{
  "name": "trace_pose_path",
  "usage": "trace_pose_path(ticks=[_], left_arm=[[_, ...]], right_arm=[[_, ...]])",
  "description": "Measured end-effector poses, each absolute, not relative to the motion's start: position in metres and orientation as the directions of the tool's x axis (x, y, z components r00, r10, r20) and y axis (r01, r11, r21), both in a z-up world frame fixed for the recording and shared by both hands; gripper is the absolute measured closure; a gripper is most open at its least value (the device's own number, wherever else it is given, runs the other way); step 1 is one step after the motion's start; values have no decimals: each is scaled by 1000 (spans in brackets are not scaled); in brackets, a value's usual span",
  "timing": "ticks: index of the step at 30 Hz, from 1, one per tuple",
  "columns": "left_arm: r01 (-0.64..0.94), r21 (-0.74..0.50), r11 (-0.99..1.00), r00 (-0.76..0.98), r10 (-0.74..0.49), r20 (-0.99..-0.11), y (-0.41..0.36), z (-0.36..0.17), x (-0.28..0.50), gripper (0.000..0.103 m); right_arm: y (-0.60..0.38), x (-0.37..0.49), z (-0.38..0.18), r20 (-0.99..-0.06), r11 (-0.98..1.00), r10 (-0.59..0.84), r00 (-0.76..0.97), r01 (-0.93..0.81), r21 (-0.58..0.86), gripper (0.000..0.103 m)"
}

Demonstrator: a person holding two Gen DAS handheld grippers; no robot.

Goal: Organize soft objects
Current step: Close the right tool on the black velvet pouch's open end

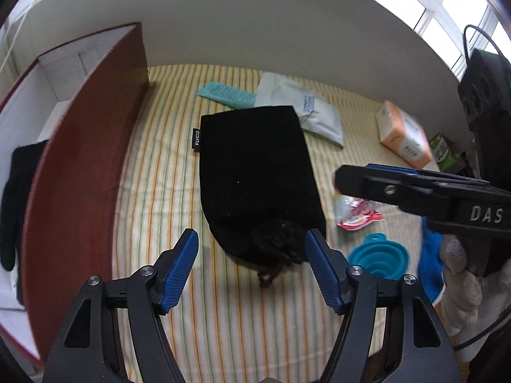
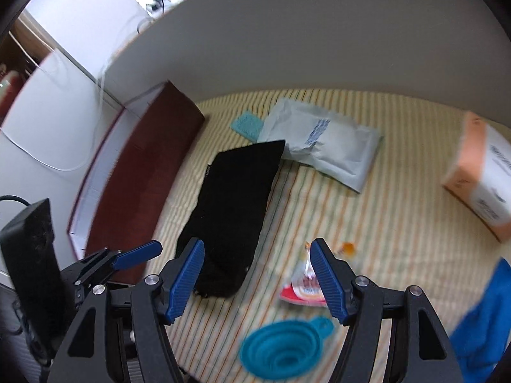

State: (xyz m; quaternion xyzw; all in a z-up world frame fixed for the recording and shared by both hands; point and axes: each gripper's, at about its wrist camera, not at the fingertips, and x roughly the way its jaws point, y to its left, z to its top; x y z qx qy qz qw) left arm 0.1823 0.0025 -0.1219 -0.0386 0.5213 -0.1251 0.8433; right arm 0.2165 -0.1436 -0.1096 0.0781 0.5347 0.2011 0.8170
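A black fabric pouch point(image 1: 255, 175) lies flat on the striped cloth point(image 1: 166, 146), its drawstring end nearest me; it also shows in the right wrist view point(image 2: 233, 201). My left gripper point(image 1: 252, 265) is open and empty, just short of the pouch's near end. My right gripper point(image 2: 257, 274) is open and empty above the cloth, between the pouch and a red-white sachet point(image 2: 303, 287). The right gripper shows in the left wrist view point(image 1: 345, 180) at the right. A black glove point(image 1: 16, 198) lies inside the red box point(image 1: 86, 166). A blue cloth point(image 2: 485, 319) lies at the right.
A teal collapsible funnel point(image 2: 281, 348), a pale padded mailer point(image 2: 329, 146), a teal comb point(image 1: 223, 94) and an orange-white carton point(image 2: 482, 178) lie on the cloth. The red box stands along the left side. A white wall bounds the far edge.
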Motion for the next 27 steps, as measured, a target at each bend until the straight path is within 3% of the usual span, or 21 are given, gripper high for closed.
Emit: trace_pose_path(ticks=[10,17,21,23,25,27], left_arm=[[197,-194,961,406,-260,-876,-6,-133,197,25],[178,-256,950,376,-306,-875,-4,-146,206,25],[178,-264,948,388,-314,-867,-3,-146,206,26],[179,-266,947,392,-316,-864,-1,-145,205,31],[181,-269,946,390,-320,-863,0,-145,205,37],[181,-273,945,391,-323,-862,2,-142,203,41]], right_arm=[[-123,245,-135,-869,906,407,283,-247,344,38],[-114,251,-142,-883,909,392,258,-254,330,39],[-115,254,-151,-886,905,405,228,-237,352,46],[-115,255,-153,-881,902,415,228,-230,366,51],[-113,256,-156,-872,888,445,204,-226,400,64],[-112,256,-158,-871,888,448,200,-215,407,65]])
